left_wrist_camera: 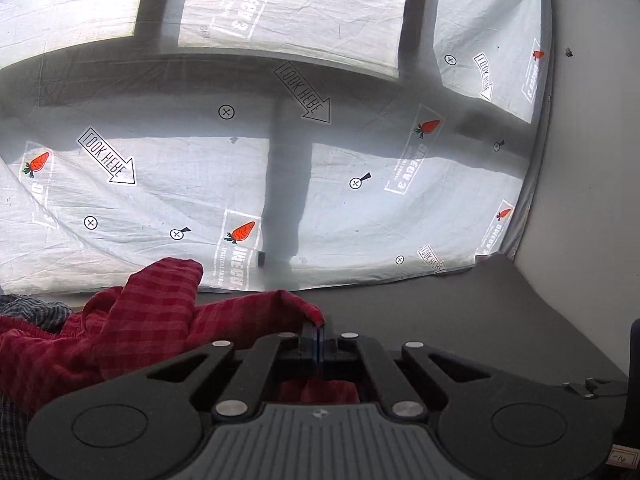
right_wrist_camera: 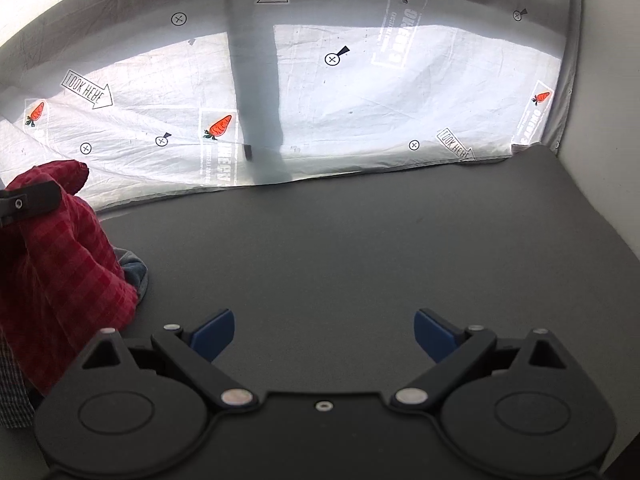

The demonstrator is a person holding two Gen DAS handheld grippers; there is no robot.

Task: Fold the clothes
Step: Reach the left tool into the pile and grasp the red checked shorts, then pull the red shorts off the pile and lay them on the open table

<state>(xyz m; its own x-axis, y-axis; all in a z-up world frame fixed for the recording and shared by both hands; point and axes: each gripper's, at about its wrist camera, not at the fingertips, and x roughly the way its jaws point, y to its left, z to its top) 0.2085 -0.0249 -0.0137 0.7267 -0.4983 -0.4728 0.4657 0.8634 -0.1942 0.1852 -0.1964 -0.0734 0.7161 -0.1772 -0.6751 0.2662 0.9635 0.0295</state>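
Note:
A red checked garment (left_wrist_camera: 132, 320) lies bunched at the left of the dark grey table (left_wrist_camera: 440, 320). My left gripper (left_wrist_camera: 319, 334) is shut on an edge of it and holds that edge lifted, with cloth trailing to the left and under the jaws. In the right wrist view the same red garment (right_wrist_camera: 60, 264) hangs in a raised heap at the left, with part of the left gripper's body (right_wrist_camera: 28, 200) against it. My right gripper (right_wrist_camera: 324, 334) is open and empty, low over bare table (right_wrist_camera: 340, 260), to the right of the garment.
A dark checked garment (left_wrist_camera: 36, 312) lies under and behind the red one; it also shows in the right wrist view (right_wrist_camera: 12, 384). A white printed sheet (left_wrist_camera: 180, 184) hangs behind the table's far edge. A pale wall (left_wrist_camera: 592, 200) bounds the right side.

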